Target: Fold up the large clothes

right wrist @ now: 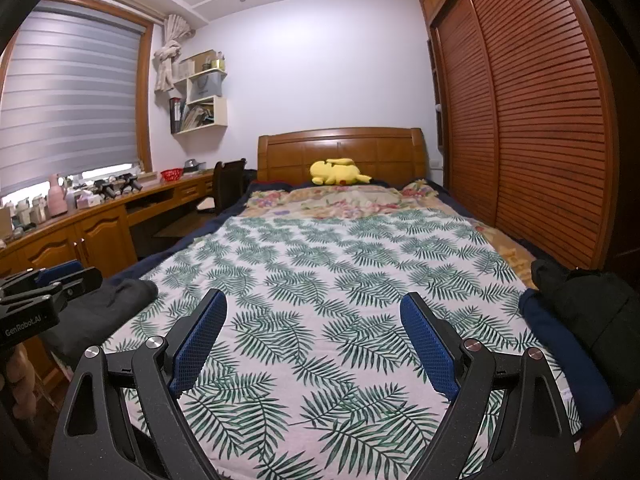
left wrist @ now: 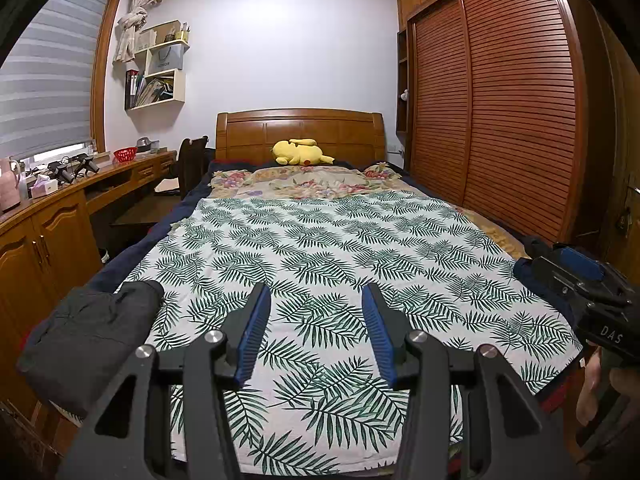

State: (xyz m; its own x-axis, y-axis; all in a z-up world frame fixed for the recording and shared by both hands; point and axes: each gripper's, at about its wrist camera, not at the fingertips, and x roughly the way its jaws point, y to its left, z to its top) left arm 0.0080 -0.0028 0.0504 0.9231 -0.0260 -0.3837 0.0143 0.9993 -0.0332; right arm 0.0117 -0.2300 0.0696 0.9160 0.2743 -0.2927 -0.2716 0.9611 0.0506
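Both grippers hovered above the foot of the bed, holding nothing. Left gripper [left wrist: 316, 292]: fingers spread, blue pads facing each other, only leaf-print sheet [left wrist: 320, 248] visible in the gap. Right gripper [right wrist: 314, 300]: fingers spread wider, also nothing between them.

Clothes were in two spots. A dark grey garment [left wrist: 88, 336] sat bunched at the lower left of the left wrist view, on the bed's left edge, partly hanging past the sheet. In the right wrist view the same grey garment [right wrist: 116, 304] showed at left, behind the other gripper's body. A black garment [right wrist: 588, 304] lay piled at the right edge of the right wrist view, on top of a navy garment [right wrist: 560, 340], both on the bed's right side by the wardrobe [right wrist: 540, 120]. None was touched by either gripper.

Sheet lay flat across the centre of both views, floral blanket [left wrist: 304, 180] beyond it. Yellow plush [left wrist: 300, 152] sat at the headboard [left wrist: 300, 128], upper centre. Desk [left wrist: 120, 176] along the left, with a red basket [left wrist: 125, 154] on it.
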